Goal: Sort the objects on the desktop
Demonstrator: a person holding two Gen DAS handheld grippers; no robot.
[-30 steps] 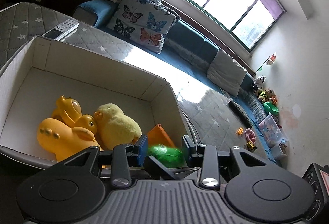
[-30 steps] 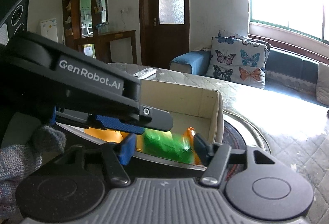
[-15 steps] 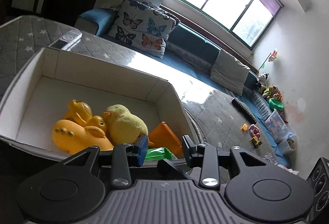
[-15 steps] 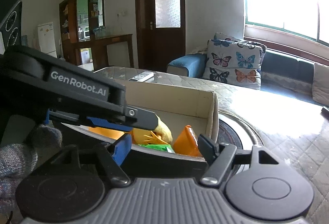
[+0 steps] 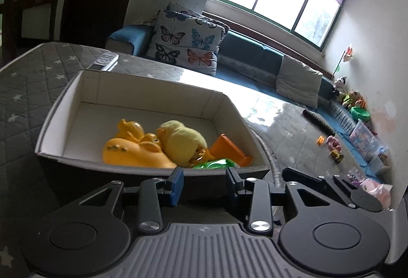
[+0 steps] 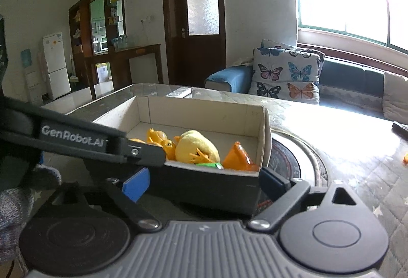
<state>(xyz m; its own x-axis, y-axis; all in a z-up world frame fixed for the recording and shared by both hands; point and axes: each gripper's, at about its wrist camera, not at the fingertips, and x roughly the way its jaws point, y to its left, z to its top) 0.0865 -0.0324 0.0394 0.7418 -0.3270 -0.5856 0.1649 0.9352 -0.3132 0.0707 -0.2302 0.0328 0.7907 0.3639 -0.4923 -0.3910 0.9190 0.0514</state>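
Note:
A cardboard box [image 5: 63,109] with a white inside stands on the quilted table. In it lie orange rubber ducks [image 5: 132,148], a yellow plush chick [image 5: 181,137], an orange toy [image 5: 229,150] and a green toy [image 5: 214,163]. My left gripper [image 5: 204,182] is open and empty, just short of the box's near wall. My right gripper [image 6: 205,183] hangs before the same box [image 6: 262,122]; its jaws are opening with nothing between them. The green toy [image 6: 207,164] shows just over the rim. A finger of the left gripper [image 6: 142,151] crosses that view.
A white remote [image 5: 104,62] lies behind the box. A round dark mat [image 6: 288,163] sits at the box's right. Small toys [image 5: 331,143] and a black remote [image 5: 318,122] lie further right. A sofa with a butterfly cushion [image 6: 288,74] runs behind. A gloved hand [image 6: 15,201] is at left.
The green toy, between the jaws over the box a second ago, now lies inside it. Both grippers have drawn back from the box. The right jaws have spread wider.

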